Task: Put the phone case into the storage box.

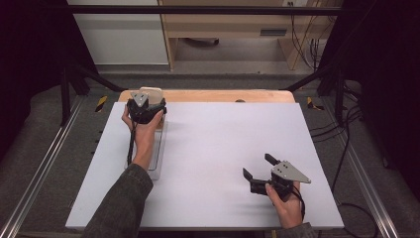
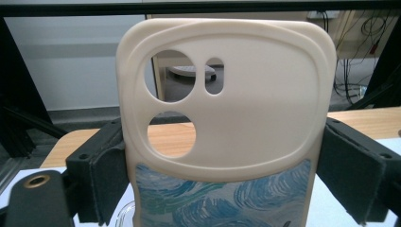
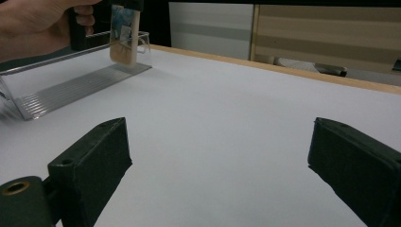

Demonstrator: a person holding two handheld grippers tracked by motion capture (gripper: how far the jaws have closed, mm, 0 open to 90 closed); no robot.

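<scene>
A cream phone case (image 2: 227,123) is clamped by its two side edges between the jaws of the left gripper (image 2: 227,179), each black pad pressed flat against an edge. In the left gripper view the case is held upright, its back toward the camera; three cut-outs are seen in a raised camera panel at its top, and a blue-green swirl print is seen on the lower part.

In the high view the left gripper (image 1: 144,110) is seen at the far left of the white table (image 1: 223,148), with the case (image 1: 151,92) rising just beyond it near the table's wooden far edge. A clear ribbed rack (image 1: 157,153) lies on the table under the left forearm, running toward the near side. In the right gripper view the case (image 3: 124,42) is seen over the far end of the rack (image 3: 71,90); whether its lower end touches the rack cannot be told.

The right gripper (image 1: 256,174) is held at the near right of the table, well apart from the rack, pointed toward the left side. Its jaws stand wide apart with nothing between them, and only bare table surface (image 3: 227,118) is seen past them in the right gripper view.
</scene>
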